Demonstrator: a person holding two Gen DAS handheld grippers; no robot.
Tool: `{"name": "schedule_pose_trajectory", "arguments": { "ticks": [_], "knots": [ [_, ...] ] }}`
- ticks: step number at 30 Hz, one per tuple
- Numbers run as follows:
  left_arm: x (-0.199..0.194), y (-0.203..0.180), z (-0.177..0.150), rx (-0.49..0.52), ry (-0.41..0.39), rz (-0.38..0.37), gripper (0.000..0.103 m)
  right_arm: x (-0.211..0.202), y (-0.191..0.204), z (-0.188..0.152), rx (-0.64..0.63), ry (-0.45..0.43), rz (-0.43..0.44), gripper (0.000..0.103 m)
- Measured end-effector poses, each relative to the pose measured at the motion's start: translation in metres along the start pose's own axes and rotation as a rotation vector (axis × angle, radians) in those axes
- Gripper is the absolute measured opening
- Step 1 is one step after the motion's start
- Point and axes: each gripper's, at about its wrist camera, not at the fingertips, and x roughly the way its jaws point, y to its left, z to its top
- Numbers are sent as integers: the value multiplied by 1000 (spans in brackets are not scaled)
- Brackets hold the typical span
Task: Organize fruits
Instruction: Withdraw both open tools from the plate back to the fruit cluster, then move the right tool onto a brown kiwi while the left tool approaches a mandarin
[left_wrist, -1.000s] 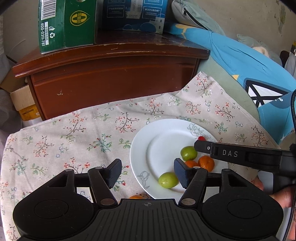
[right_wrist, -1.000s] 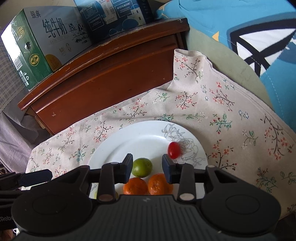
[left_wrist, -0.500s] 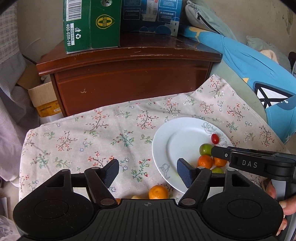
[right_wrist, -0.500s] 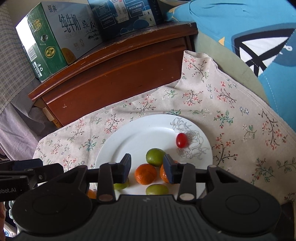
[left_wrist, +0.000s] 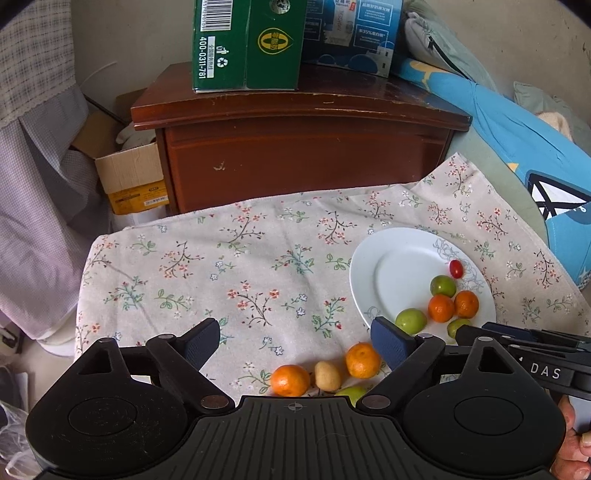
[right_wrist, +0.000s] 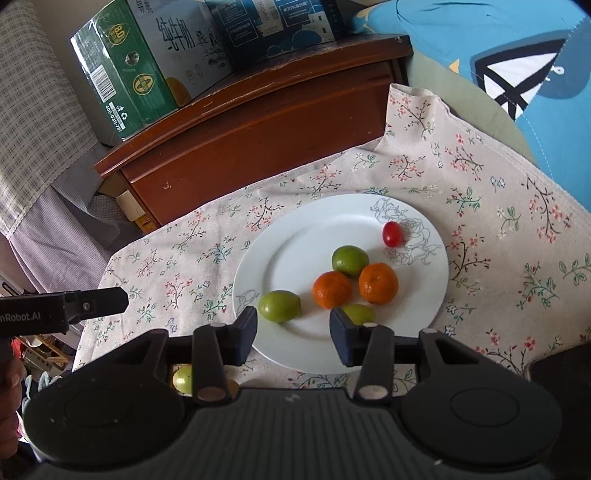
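Observation:
A white plate (right_wrist: 295, 251) on the floral cloth holds a cherry tomato (right_wrist: 392, 233), two oranges (right_wrist: 331, 289) and three green fruits (right_wrist: 349, 261). My right gripper (right_wrist: 294, 336) hovers over the plate's near rim, its jaws opening with nothing pressed between them. One green fruit (right_wrist: 358, 313) is half hidden behind its right finger. My left gripper (left_wrist: 295, 341) is left of the plate (left_wrist: 391, 273), jaws opening wide. On the cloth just below it lie two oranges (left_wrist: 290, 379), a small yellow fruit (left_wrist: 327, 376) and a green fruit (left_wrist: 351, 393), none of them gripped.
Behind the cloth stands a dark wooden cabinet (left_wrist: 303, 147) bearing a green carton (left_wrist: 245, 44) and a blue carton (left_wrist: 351, 33). A cardboard box (left_wrist: 129, 177) sits on the floor at left. Blue bedding (left_wrist: 517, 147) lies to the right. A hand (left_wrist: 572, 454) holds the right gripper.
Both grippers have drawn back from the plate and their jaws have widened. The loose fruits on the cloth have come into the left wrist view.

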Motion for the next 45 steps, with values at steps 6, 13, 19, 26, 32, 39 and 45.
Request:
{"name": "schedule_pose_trajectory", "arguments": {
  "ticks": [6,13,19,26,32,39,45],
  "knots": [
    [1,13,-11,-27,35,10,91,-5,8,-15,-9,23,13,58],
    [3,21,-31,-7,74,36,92,-1,16,-33,-23,70,30,59],
    [3,29,-44,-23,99,8,92,6,25,-41,-64,86,54,59],
    [4,26,-62,7,131,-6,92,12,31,-46,-89,94,80,57],
    [6,16,-73,59,159,-13,92,23,35,-49,-107,113,82,49],
    [10,13,-80,73,184,-7,92,29,37,-50,-111,116,80,43],
    [11,9,-82,86,192,-24,92,37,38,-51,-121,120,78,34]
  ]
}}
